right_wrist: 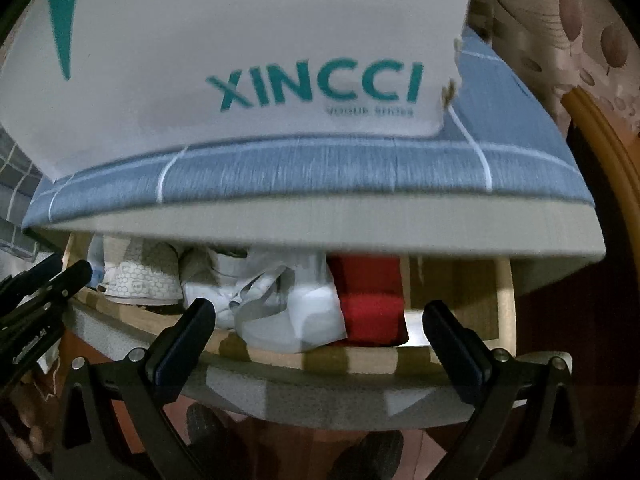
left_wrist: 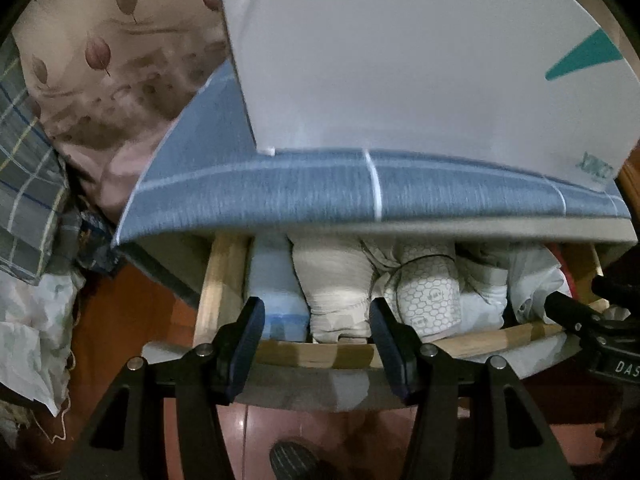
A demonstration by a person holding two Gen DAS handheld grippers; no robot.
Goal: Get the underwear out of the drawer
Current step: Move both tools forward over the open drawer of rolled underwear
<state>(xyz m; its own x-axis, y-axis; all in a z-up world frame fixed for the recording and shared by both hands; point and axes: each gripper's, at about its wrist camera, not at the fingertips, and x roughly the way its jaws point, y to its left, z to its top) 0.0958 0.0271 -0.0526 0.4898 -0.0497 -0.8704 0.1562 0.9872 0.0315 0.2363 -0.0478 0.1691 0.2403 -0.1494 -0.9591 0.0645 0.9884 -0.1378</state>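
Observation:
The drawer point(left_wrist: 320, 354) is pulled out, with a pale wooden rim point(right_wrist: 360, 360), and holds folded underwear in a row. From left there is a light blue piece point(left_wrist: 276, 296), a beige piece point(left_wrist: 336, 284), a white honeycomb-print piece point(left_wrist: 428, 296) and white pieces point(left_wrist: 484, 292). The right wrist view adds a crumpled white piece point(right_wrist: 288, 312) and a red folded piece point(right_wrist: 372, 304). My left gripper point(left_wrist: 316, 306) hovers open above the beige piece, holding nothing. My right gripper point(right_wrist: 320, 306) stands wide open above the white and red pieces, holding nothing. The drawer's back is hidden under the cabinet top.
A blue checked cloth point(left_wrist: 320, 188) covers the cabinet top, and a white box point(right_wrist: 280, 40) with teal lettering rests on it. Leaf-print bedding point(left_wrist: 100, 60) and plaid fabric point(left_wrist: 24, 184) lie to the left. Dark shoes point(right_wrist: 212, 428) stand on the red floor below.

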